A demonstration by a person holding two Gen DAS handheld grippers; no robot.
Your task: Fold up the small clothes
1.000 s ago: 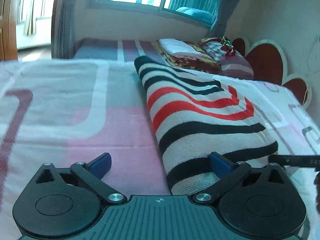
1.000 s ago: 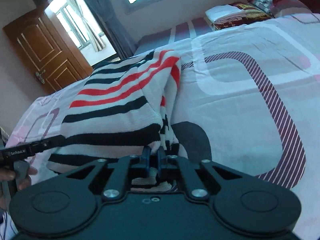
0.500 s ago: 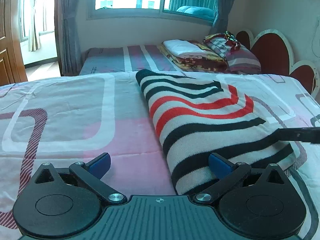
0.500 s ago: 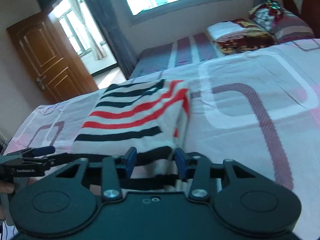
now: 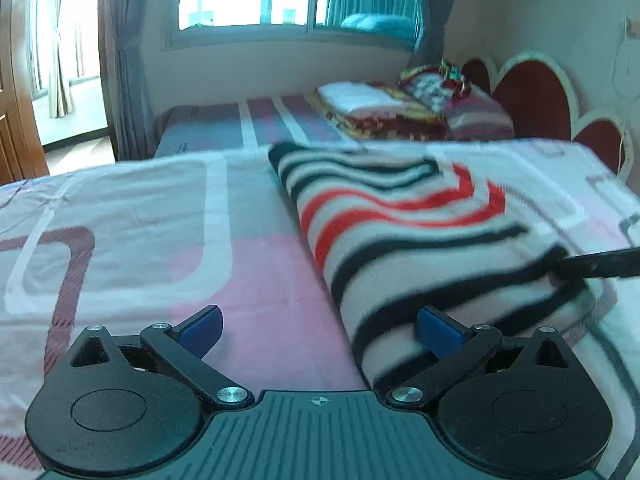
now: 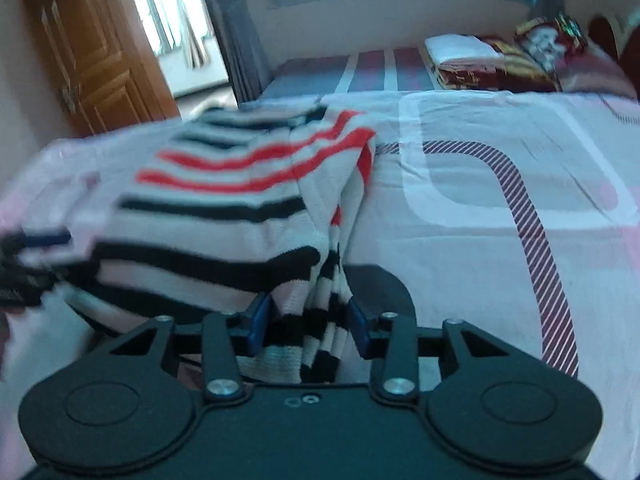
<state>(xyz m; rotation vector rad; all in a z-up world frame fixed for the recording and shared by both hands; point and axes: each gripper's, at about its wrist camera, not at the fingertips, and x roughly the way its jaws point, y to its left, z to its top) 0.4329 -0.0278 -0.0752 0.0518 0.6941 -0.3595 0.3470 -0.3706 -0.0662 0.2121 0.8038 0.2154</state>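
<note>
A folded sweater (image 5: 420, 232) with black, red and white stripes lies flat on the bed. In the left wrist view my left gripper (image 5: 320, 330) stands wide open at the sweater's near left corner, its right pad over the hem and its left pad over bare sheet. The right wrist view shows the sweater (image 6: 224, 208) from its other side. My right gripper (image 6: 308, 326) is open there, with the loose hem hanging between its blue pads, which do not press on it. A dark finger of the right gripper (image 5: 600, 266) reaches in at the sweater's right edge.
The bed sheet (image 5: 140, 216) is pink and white with grey loops. Folded blankets (image 5: 376, 108) and a pillow (image 5: 472, 108) lie on a second bed by the window. A red headboard (image 5: 532, 100) is at the right, a wooden door (image 6: 96, 60) at the left.
The right gripper's jaws, shut on the sweater's hem a second ago, have opened and the hem now hangs loose between them. The left gripper stayed open in place.
</note>
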